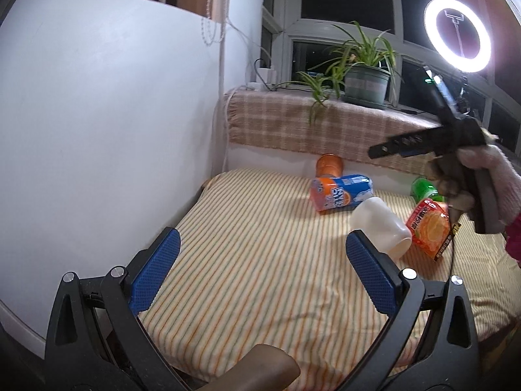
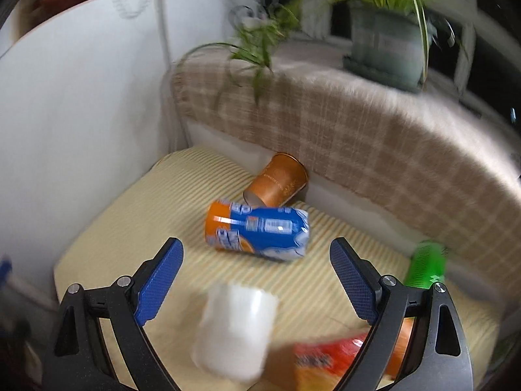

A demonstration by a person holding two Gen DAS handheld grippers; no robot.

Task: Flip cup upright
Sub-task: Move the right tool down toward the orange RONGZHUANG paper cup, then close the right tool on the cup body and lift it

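Note:
A translucent white plastic cup (image 1: 381, 224) lies on its side on the striped cushion (image 1: 254, 260), mouth toward the front right. In the right wrist view the cup (image 2: 234, 329) lies blurred between and below the fingers. My right gripper (image 2: 257, 280) is open and empty just above the cup; in the left wrist view it (image 1: 374, 151) shows held by a hand at the right, above the cushion. My left gripper (image 1: 260, 270) is open and empty over the cushion, its right finger (image 1: 368, 267) close to the cup.
An orange cup (image 2: 276, 181), an orange-and-blue can (image 2: 257, 231), a green can (image 2: 425, 267) and a red-orange packet (image 1: 431, 229) lie on the cushion. A white wall (image 1: 97, 130) stands left. A checked-cloth ledge (image 1: 309, 123) with a potted plant (image 1: 366, 81) is behind; a ring light (image 1: 457, 34) at right.

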